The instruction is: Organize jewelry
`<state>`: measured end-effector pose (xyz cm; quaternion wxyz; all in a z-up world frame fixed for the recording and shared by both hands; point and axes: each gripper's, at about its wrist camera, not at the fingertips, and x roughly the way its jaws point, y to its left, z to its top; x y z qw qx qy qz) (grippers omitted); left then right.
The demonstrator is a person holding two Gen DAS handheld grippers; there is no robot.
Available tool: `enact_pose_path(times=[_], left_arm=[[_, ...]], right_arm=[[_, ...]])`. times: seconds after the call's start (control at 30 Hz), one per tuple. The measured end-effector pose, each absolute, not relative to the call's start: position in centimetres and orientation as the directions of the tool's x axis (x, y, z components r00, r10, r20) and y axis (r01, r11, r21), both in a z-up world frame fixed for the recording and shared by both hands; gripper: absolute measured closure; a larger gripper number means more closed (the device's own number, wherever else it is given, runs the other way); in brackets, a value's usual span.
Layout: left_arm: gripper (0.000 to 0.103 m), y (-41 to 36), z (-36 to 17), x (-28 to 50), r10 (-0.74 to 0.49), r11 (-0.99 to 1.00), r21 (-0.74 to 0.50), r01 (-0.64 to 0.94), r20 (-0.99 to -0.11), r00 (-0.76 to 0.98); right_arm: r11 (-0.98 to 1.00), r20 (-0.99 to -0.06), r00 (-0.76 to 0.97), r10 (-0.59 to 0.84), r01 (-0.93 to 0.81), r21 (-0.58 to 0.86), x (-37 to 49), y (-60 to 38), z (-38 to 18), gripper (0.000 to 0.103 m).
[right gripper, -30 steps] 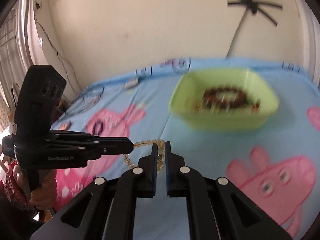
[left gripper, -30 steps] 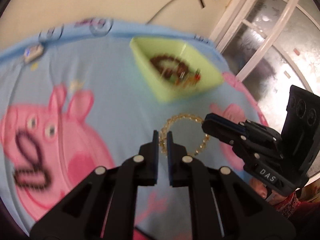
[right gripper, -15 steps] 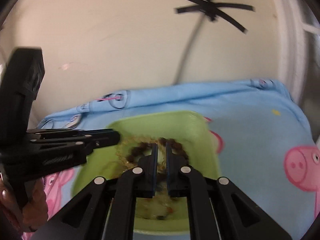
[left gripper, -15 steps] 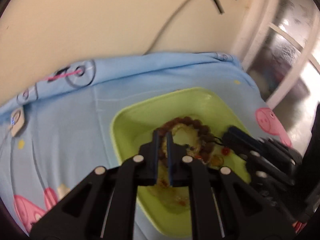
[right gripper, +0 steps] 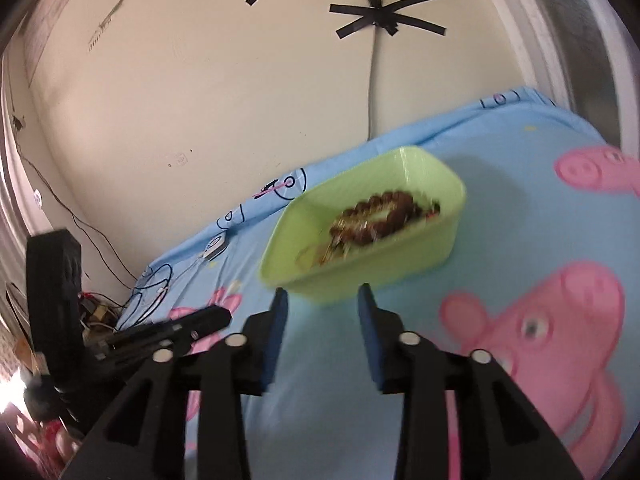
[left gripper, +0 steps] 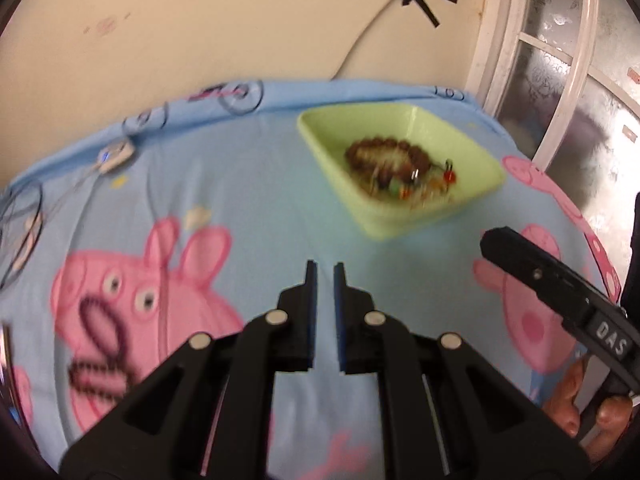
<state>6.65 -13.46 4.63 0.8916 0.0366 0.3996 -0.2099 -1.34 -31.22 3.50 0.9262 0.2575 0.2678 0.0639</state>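
A light green tray [left gripper: 476, 156] sits on the blue cartoon-pig sheet at the far right; it also shows in the right wrist view [right gripper: 448, 224]. In it lie a brown bead bracelet [left gripper: 384, 156] [right gripper: 380, 216] and other small jewelry. A dark bead string [left gripper: 100, 344] lies on the sheet at the left. My left gripper [left gripper: 323, 270] is nearly shut and empty, above the sheet short of the tray. My right gripper [right gripper: 322, 294] is open and empty, just in front of the tray. Each gripper shows in the other's view [left gripper: 536, 268] [right gripper: 192, 324].
A small white device with a cord [left gripper: 114, 156] lies near the sheet's far left edge. A wall with taped cables stands behind the bed. A window frame [left gripper: 560, 60] is at the right. Wires and clutter [right gripper: 100, 308] lie at the left of the bed.
Both grippers carried the amber bead bracelet over the tray, let it go there and pulled back. The right gripper has opened wide; the left has opened slightly.
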Motion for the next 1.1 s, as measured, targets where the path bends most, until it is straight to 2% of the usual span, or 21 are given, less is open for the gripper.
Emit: enact_pose_path(times=[0.1, 0.3, 0.33, 0.47, 0.7, 0.83, 0.97, 1.1], left_arm=[[0.096, -12.4, 3.3, 5.7, -0.284, 0.929, -0.058, 0.364, -0.743, 0.606], [0.095, -11.2, 1.9, 4.5, -0.253, 0.941, -0.045, 0.337, -0.754, 0.606], [0.094, -11.1, 1.7, 4.3, -0.25, 0.94, -0.041, 0.337, -0.755, 0.606], [0.069, -10.8, 2.1, 3.9, -0.245, 0.944, -0.031, 0.328, -0.73, 0.638], [0.068, -11.1, 2.2, 3.6, -0.24, 0.942, -0.011, 0.336, -0.723, 0.648], [0.067, -11.1, 2.1, 3.7, -0.237, 0.943, -0.014, 0.331, -0.728, 0.643], [0.056, -11.0, 2.1, 3.7, -0.237, 0.944, -0.012, 0.331, -0.722, 0.65], [0.056, -11.2, 2.1, 3.6, -0.24, 0.94, -0.006, 0.34, -0.72, 0.651]], right_arm=[[0.872, -0.499, 0.828, 0.256, 0.025, 0.489, -2.1, -29.4, 2.9, 0.088], [0.877, -0.526, 0.814, 0.246, 0.043, 0.478, -3.4, -27.9, 2.6, 0.088], [0.876, -0.527, 0.814, 0.245, 0.047, 0.479, -3.5, -27.8, 2.5, 0.088], [0.871, -0.53, 0.813, 0.24, 0.06, 0.487, -3.4, -28.2, 2.3, 0.088], [0.848, -0.526, 0.804, 0.276, 0.054, 0.528, -2.9, -28.8, 1.8, 0.087], [0.841, -0.521, 0.801, 0.295, 0.041, 0.539, -2.7, -28.8, 1.6, 0.078], [0.834, -0.515, 0.805, 0.296, 0.045, 0.549, -2.8, -29.1, 1.6, 0.075], [0.836, -0.52, 0.802, 0.293, 0.049, 0.546, -2.7, -29.0, 1.6, 0.073]])
